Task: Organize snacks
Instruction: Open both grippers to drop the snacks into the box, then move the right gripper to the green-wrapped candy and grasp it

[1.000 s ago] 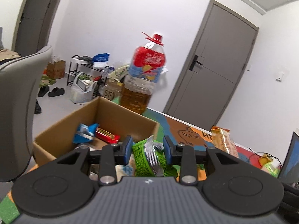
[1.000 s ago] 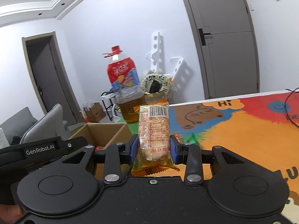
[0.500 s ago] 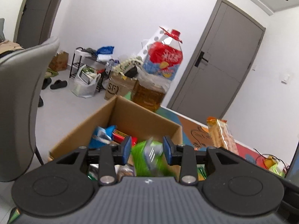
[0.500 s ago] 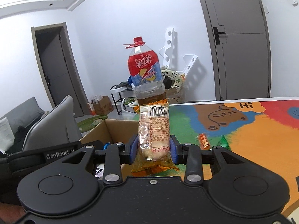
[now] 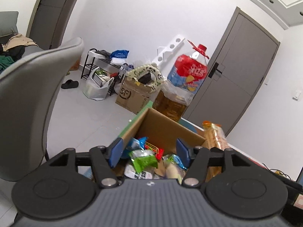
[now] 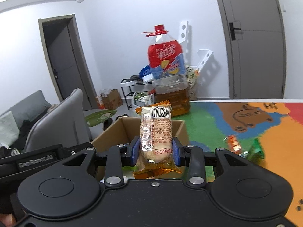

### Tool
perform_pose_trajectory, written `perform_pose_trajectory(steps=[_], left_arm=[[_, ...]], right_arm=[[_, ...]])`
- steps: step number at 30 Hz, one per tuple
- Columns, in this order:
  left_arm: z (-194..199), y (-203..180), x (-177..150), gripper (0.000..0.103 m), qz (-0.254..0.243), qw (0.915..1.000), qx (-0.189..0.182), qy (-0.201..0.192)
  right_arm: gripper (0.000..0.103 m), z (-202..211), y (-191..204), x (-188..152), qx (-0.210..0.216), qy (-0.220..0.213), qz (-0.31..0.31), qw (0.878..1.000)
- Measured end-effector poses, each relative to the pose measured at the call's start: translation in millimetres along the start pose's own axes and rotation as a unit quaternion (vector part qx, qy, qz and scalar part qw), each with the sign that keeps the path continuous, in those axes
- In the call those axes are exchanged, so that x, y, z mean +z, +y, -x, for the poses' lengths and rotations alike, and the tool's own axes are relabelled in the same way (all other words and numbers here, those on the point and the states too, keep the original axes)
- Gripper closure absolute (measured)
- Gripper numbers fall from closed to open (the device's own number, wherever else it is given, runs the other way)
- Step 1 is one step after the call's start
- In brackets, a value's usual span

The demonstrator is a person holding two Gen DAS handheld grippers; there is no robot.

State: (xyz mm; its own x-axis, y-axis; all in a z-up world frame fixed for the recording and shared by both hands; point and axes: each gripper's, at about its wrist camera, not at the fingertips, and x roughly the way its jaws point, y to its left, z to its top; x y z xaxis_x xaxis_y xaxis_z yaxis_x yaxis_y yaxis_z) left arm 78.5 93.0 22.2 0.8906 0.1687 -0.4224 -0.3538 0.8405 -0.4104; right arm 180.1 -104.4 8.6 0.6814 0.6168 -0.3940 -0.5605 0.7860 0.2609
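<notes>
Green snack packet (image 5: 144,160) lies atop snacks in cardboard box (image 5: 162,126).

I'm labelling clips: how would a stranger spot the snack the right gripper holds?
Find the cardboard box at the mat's edge. Just above it the right gripper pinches an orange-edged clear packet upright. Unlike the loose packets, it shows a barcode on top.
</notes>
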Motion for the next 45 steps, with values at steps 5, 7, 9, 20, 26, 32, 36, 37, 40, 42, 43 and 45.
perform_pose_trajectory(steps=[5, 7, 9, 20, 26, 32, 36, 37, 40, 42, 43, 45], left_arm=[[1.7, 7.7, 3.5, 0.027, 0.005, 0.9999, 0.010, -0.003], [1.3, 8.4, 2.2, 0.025, 0.006, 0.9999, 0.010, -0.002], [0.7, 5.6, -0.5, 0.022, 0.006, 0.9999, 0.009, 0.002], [0.3, -26.7, -8.0, 0.013, -0.010, 0.9998, 0.014, -0.003], [4.0, -50.8, -16.6, 0.013, -0.033, 0.9995, 0.001, -0.001], [4.0, -72.9, -26.3, 0.013, -0.051, 0.9986, -0.011, 0.005], [3.0, -85.3, -31.9, 0.013, -0.061, 0.9979, -0.020, 0.006], [2.7, -88.5, -33.4, 0.013, -0.063, 0.9977, -0.023, 0.006], [-0.8, -100.0, -38.8, 0.013, -0.076, 0.9966, -0.031, 0.012], [-3.1, -108.0, -42.7, 0.013, -0.081, 0.9957, -0.041, 0.017], [-3.9, -110.5, -44.4, 0.013, -0.082, 0.9954, -0.047, 0.019], [-7.5, -119.2, -49.1, 0.014, -0.092, 0.9939, -0.056, 0.022]], right_arm=[[0.034, 2.3, 2.1, 0.0, 0.003, -0.006, -0.013, 1.000], [0.031, 3.9, -2.0, -0.8, -0.012, -0.005, -0.015, 1.000], [0.025, 8.9, -9.9, -3.2, -0.020, -0.005, -0.023, 1.000], [0.017, 31.8, -48.7, -8.5, -0.055, -0.007, -0.024, 0.998], [0.017, 41.7, -69.5, -11.1, -0.057, -0.008, -0.037, 0.998], [0.017, 53.6, -89.7, -13.9, -0.063, -0.008, -0.045, 0.997], [0.017, 59.3, -104.4, -17.8, -0.069, -0.007, -0.053, 0.996], [0.017, 61.7, -108.6, -19.1, -0.071, -0.008, -0.056, 0.996], [0.018, 65.8, -119.3, -22.3, -0.075, -0.012, -0.059, 0.995], [0.020, 66.1, -127.4, -24.4, -0.082, -0.008, -0.061, 0.995], [0.022, 66.8, -130.9, -25.8, -0.084, -0.006, -0.062, 0.994], [0.024, 67.7, -138.9, -28.2, -0.089, -0.005, -0.067, 0.994]])
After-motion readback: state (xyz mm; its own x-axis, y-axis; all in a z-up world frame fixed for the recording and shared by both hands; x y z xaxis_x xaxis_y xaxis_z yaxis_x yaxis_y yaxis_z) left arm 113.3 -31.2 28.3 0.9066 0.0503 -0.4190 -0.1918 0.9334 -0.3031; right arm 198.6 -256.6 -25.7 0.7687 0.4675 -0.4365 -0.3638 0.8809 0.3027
